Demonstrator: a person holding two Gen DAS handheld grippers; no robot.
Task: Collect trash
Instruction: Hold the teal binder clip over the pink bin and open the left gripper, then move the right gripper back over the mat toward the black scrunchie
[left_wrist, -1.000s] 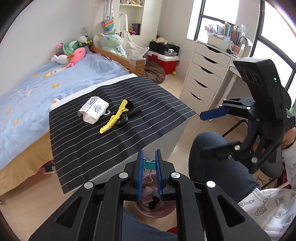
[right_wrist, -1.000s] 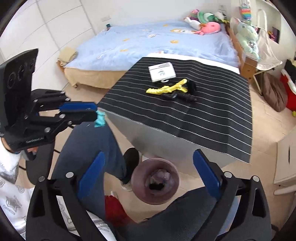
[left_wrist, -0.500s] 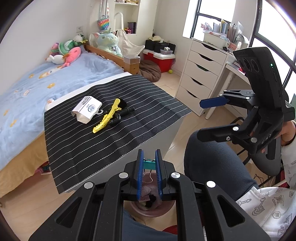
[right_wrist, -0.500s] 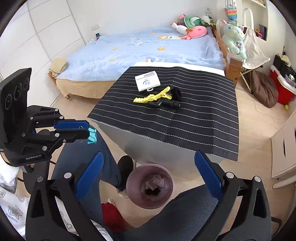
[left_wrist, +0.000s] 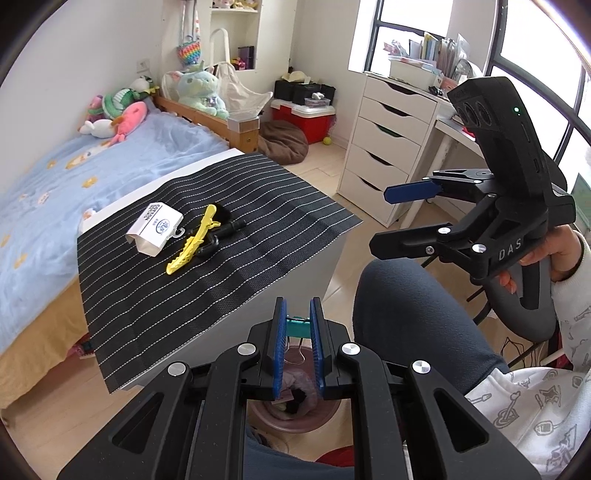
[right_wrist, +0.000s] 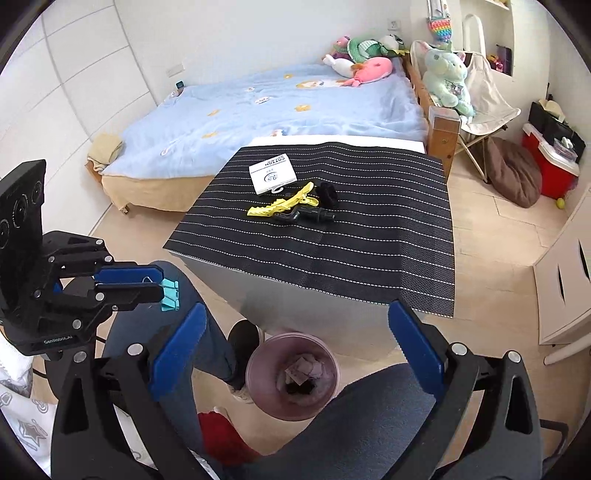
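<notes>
The white card packet (left_wrist: 157, 229) reads "COTTON". The left hand-held gripper (left_wrist: 298, 325) pinches a teal binder clip (right_wrist: 170, 294); the right hand-held gripper (right_wrist: 295, 332), marked "DAS", gapes wide.

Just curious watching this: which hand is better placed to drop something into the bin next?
The left gripper: it already pinches a teal clip near the bin. The right gripper is open, empty.

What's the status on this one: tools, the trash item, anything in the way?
Left tool shut on teal binder clip, above pink bin. Right tool open, empty. Nothing blocking the drop; a knee sits beside the bin.
</notes>
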